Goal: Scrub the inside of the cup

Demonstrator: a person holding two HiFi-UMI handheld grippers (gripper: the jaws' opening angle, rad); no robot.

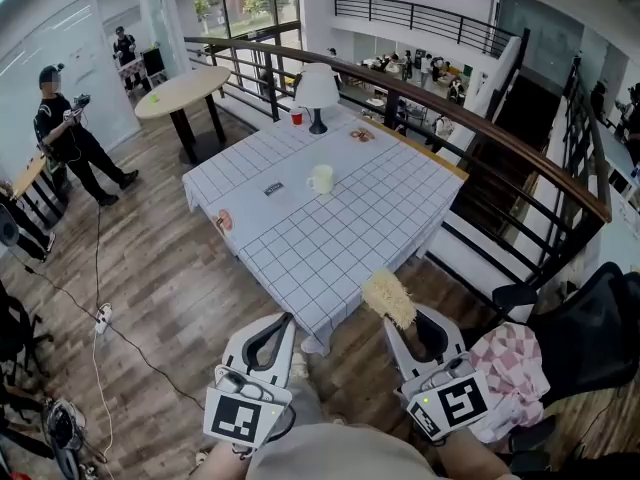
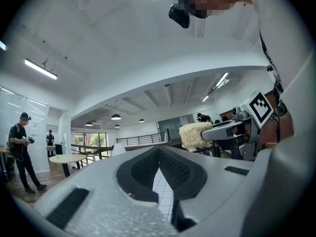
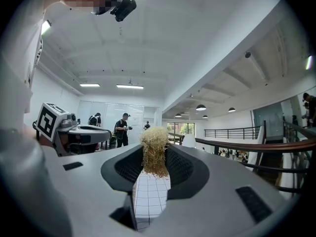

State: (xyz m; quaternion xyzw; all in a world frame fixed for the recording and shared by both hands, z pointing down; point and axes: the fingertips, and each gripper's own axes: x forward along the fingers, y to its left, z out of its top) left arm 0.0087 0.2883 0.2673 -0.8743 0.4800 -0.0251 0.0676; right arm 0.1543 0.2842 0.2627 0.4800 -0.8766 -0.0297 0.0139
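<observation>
A white cup stands near the middle of the table with the checked cloth, far ahead of both grippers. My right gripper is shut on a straw-coloured scrubber, which sticks out past its jaw tips, off the table's near corner. The right gripper view shows that scrubber pinched between the jaws, and it also shows at the right of the left gripper view. My left gripper is shut with nothing in it, its tips meeting. Both are held low, near my body.
A white lamp and a red cup stand at the table's far end. A wooden railing runs along the right. A black chair with a checked cloth is at my right. A person stands at the left by a round table. A cable with a power strip lies on the floor.
</observation>
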